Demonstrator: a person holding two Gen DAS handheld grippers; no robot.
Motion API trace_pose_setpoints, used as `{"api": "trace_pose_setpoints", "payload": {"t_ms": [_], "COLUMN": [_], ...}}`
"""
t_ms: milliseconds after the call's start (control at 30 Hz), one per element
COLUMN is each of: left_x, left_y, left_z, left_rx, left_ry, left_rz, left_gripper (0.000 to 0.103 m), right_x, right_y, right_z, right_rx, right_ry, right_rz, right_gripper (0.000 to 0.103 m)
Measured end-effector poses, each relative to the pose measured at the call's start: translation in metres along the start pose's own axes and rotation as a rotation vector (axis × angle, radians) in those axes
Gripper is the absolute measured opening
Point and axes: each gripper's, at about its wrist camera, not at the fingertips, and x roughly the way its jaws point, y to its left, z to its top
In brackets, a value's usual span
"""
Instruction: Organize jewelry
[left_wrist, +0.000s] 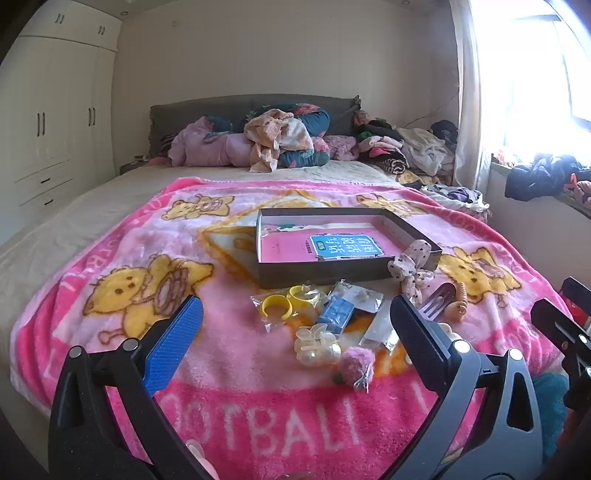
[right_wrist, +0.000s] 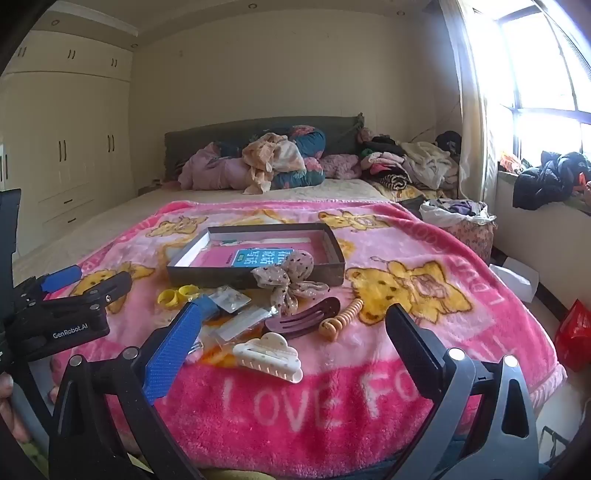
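A shallow grey box (left_wrist: 332, 276) (right_wrist: 207, 275) with a pink book inside lies on the pink blanket (left_wrist: 258, 417). In front of it are scattered hair accessories: bagged yellow rings (left_wrist: 277, 308) (right_wrist: 177, 297), a spotted fabric bow (left_wrist: 412, 271) (right_wrist: 291, 280), a maroon clip (right_wrist: 303, 319), an orange spiral tie (right_wrist: 343, 319), a white claw clip (right_wrist: 269, 356), a cream flower clip (left_wrist: 316, 343) and a pink pompom (left_wrist: 356, 363). My left gripper (left_wrist: 295, 301) and my right gripper (right_wrist: 291, 308) both hover open above the pile, holding nothing.
Heaps of clothes (left_wrist: 280, 140) fill the head of the bed. White wardrobes (left_wrist: 55, 122) line the left wall and a bright window (right_wrist: 546, 92) the right. On the floor at the right are a bag of clothes (right_wrist: 458, 218) and a red bag (right_wrist: 574, 339).
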Motion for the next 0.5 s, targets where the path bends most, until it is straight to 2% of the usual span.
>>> {"api": "trace_pose_setpoints", "payload": {"t_ms": [500], "left_x": [0.0], "left_y": [-0.0002], "left_z": [-0.0001], "left_rx": [0.002], "left_ry": [-0.007], "left_rz": [0.005], "left_gripper": [0.093], "right_x": [-0.0005], "right_y": [-0.0038], "right_z": [-0.0004], "right_rx": [0.009], "right_ry": [-0.02], "right_rz": [0.002], "right_gripper": [0.097]}}
